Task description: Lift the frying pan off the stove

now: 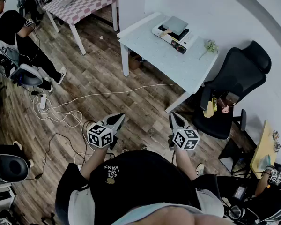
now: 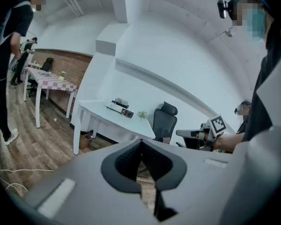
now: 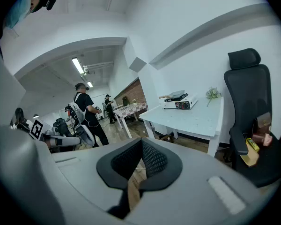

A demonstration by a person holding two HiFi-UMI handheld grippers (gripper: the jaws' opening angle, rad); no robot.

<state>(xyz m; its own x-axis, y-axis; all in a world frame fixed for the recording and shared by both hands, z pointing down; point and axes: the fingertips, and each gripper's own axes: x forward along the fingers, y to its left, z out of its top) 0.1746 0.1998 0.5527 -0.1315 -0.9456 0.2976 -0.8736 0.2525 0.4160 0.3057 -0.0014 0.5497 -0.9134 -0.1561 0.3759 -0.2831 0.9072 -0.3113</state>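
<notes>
Left gripper [image 1: 118, 120] and right gripper [image 1: 174, 117], both closed and empty, hang well apart from the frying pan [image 1: 176, 25]; approach the surface [image 1: 152, 55] first, opening one

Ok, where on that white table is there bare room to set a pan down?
The white table is bare along its whole near side, right up to the end by the black office chair. Only the wall side is taken: the portable stove carrying the frying pan, then a small plant sprig.
</notes>
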